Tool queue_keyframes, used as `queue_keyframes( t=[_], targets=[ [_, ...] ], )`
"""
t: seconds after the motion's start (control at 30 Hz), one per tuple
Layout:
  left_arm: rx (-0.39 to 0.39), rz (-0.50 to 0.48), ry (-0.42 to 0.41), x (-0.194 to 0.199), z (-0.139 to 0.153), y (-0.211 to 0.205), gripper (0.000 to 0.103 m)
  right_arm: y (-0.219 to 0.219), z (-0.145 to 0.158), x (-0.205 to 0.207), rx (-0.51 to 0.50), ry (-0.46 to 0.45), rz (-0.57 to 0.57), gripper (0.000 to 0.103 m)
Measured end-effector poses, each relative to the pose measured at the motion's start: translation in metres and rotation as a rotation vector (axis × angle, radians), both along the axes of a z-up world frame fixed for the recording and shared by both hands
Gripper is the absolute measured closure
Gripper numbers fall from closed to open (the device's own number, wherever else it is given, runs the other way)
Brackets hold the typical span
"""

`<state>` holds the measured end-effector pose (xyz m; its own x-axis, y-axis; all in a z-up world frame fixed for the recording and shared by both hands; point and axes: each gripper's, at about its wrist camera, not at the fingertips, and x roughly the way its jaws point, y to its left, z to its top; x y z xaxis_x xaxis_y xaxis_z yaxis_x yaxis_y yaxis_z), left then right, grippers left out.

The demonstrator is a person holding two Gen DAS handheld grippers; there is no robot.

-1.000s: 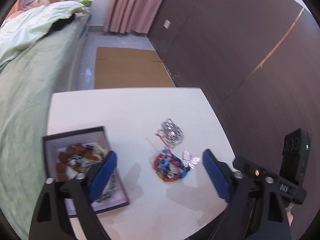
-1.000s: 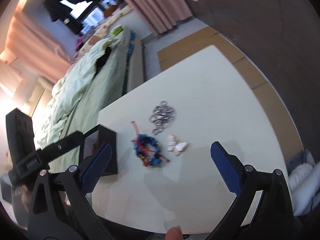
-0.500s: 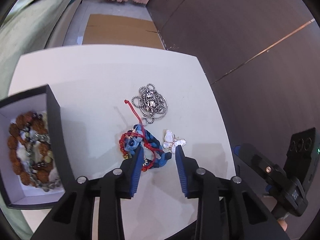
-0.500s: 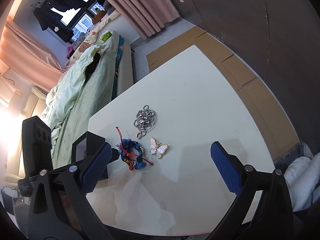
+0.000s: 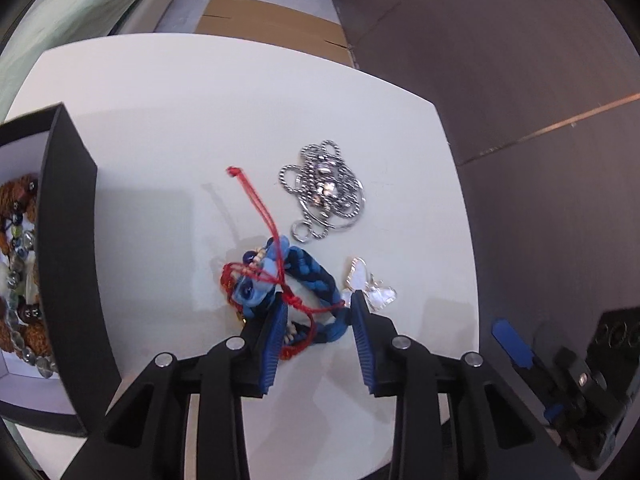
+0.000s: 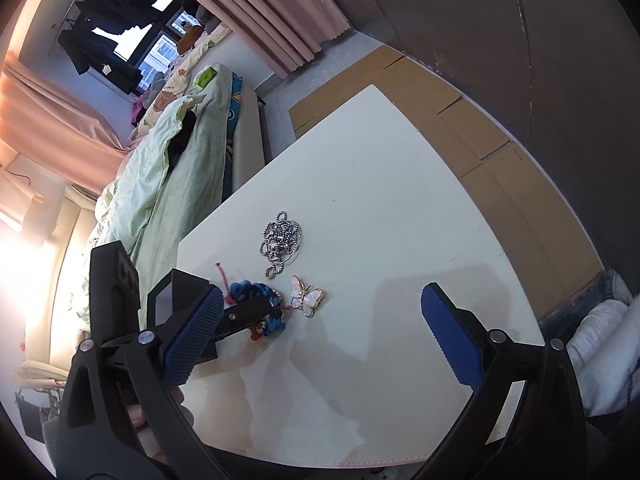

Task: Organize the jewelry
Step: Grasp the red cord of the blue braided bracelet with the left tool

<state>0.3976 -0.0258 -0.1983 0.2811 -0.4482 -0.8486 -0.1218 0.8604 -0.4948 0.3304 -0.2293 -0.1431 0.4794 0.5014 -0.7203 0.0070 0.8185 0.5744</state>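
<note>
Jewelry lies on the white table: the left tongs are clenched around the blue and red bracelet, beside a butterfly brooch. The right tongs hang released above the table.

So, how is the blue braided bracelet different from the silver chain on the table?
The blue braided bracelet is thick, soft cord tangled with red string; the silver chain is thin metal, coiled in loops. The bracelet sits between the left tongs; the chain lies apart, untouched. Both lie on the white table, outside the black box.
</note>
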Motion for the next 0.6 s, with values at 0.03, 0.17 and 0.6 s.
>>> queue_keyframes(
  t=[0.03,0.17,0.6],
  targets=[
    [0.004,0.011,0.0,0.001,-0.001,0.0,0.073,0.0,0.001,0.0,-0.007,-0.004,0.001,0.004],
    [0.006,0.034,-0.003,-0.001,-0.002,0.001,0.09,0.011,0.006,-0.002,-0.076,-0.04,0.035,0.017],
    [-0.017,-0.015,-0.113,-0.017,0.037,0.01,0.101,0.056,-0.011,0.003,-0.246,-0.04,0.18,0.046]
  ],
)
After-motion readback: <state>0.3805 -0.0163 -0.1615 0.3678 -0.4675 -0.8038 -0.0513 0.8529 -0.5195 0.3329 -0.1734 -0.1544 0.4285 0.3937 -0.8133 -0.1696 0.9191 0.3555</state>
